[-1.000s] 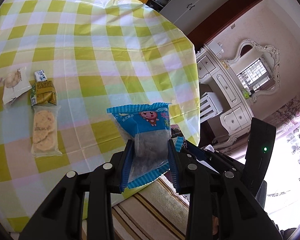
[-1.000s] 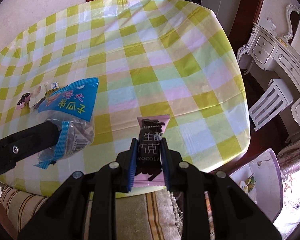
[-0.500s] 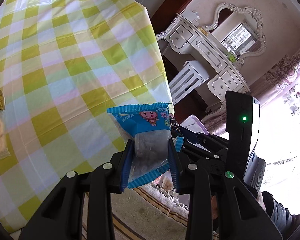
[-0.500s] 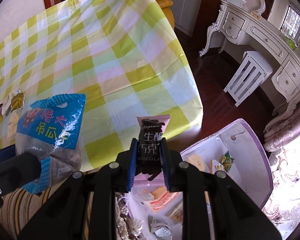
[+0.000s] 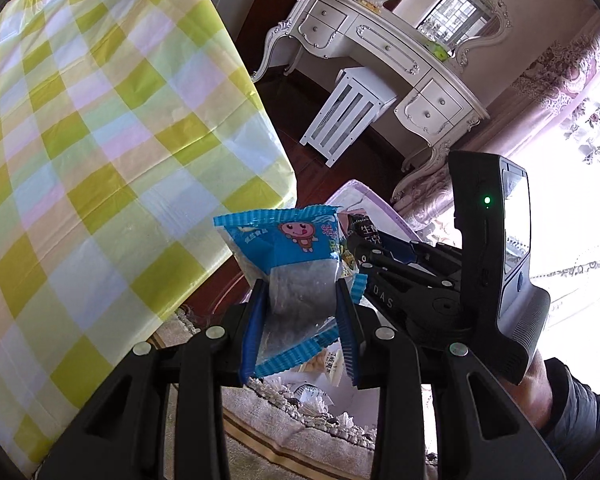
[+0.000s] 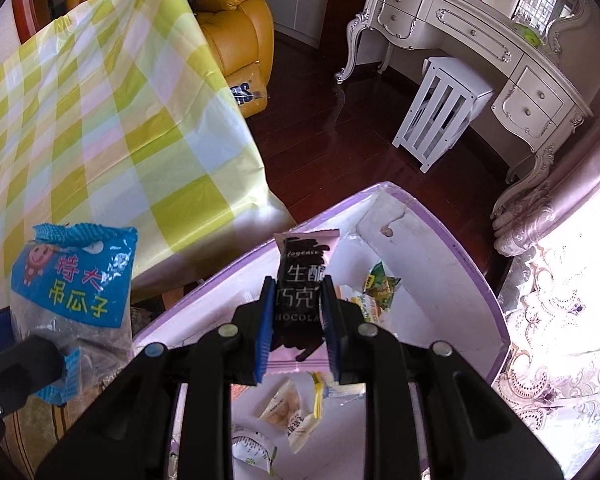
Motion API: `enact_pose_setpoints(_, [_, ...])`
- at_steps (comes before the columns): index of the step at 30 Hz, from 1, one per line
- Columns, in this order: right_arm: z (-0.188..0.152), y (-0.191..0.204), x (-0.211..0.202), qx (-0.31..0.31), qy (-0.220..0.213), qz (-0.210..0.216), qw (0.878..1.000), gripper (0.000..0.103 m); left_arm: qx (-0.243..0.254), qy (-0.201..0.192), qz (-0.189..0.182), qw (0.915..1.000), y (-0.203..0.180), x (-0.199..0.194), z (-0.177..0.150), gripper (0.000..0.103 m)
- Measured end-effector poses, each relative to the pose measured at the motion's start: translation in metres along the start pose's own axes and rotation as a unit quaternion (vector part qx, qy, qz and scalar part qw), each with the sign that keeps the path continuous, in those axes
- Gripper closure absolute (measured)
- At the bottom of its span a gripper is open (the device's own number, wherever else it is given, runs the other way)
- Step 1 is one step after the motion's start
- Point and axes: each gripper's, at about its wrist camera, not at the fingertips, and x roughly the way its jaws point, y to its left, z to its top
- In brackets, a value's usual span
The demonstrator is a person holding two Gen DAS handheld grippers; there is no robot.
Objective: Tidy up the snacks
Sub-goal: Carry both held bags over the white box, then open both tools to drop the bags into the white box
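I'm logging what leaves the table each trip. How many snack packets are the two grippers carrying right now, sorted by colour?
Blue-and-clear plastic seed packet, in the left gripper: 1
Pink-and-black chocolate bar wrapper, in the right gripper: 1
Total carried: 2
Both hang near the purple-rimmed white box.

Box [image 6: 452, 248] floor half hidden behind right gripper [image 6: 296, 320]; small wrappers [image 6: 288, 408] inside too blurred to identify.
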Motion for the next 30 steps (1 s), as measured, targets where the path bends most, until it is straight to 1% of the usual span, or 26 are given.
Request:
enact_pose_setpoints(7, [-0.01,-0.034,0.022,0.048,0.03,-0.007,0.998,0.08,0.026,0.032,0.001,0.9991,-0.019,0.026,0.001,0.07])
enact_pose_setpoints(15, [-0.024,-0.066,0.053,0.099,0.072,-0.011,0.992,0.08,0.052,0.07,0.003,0.9962,-0.036,0.058,0.001,0.07])
enact_pose_setpoints(22, [-0.034,-0.086,0.075,0.118,0.095,-0.022,0.988,0.08,0.076,0.099,0.008,0.9922,-0.049,0.084,0.003,0.07])
enact_pose_setpoints(28, [-0.041,-0.092,0.086,0.124,0.106,-0.026,0.986,0.079,0.086,0.119,0.007,0.9891,-0.054,0.101,0.002,0.07])
enact_pose_setpoints(30, [-0.041,-0.093,0.088,0.127,0.106,-0.03,0.986,0.076,0.089,0.124,0.005,0.9883,-0.058,0.105,0.002,0.07])
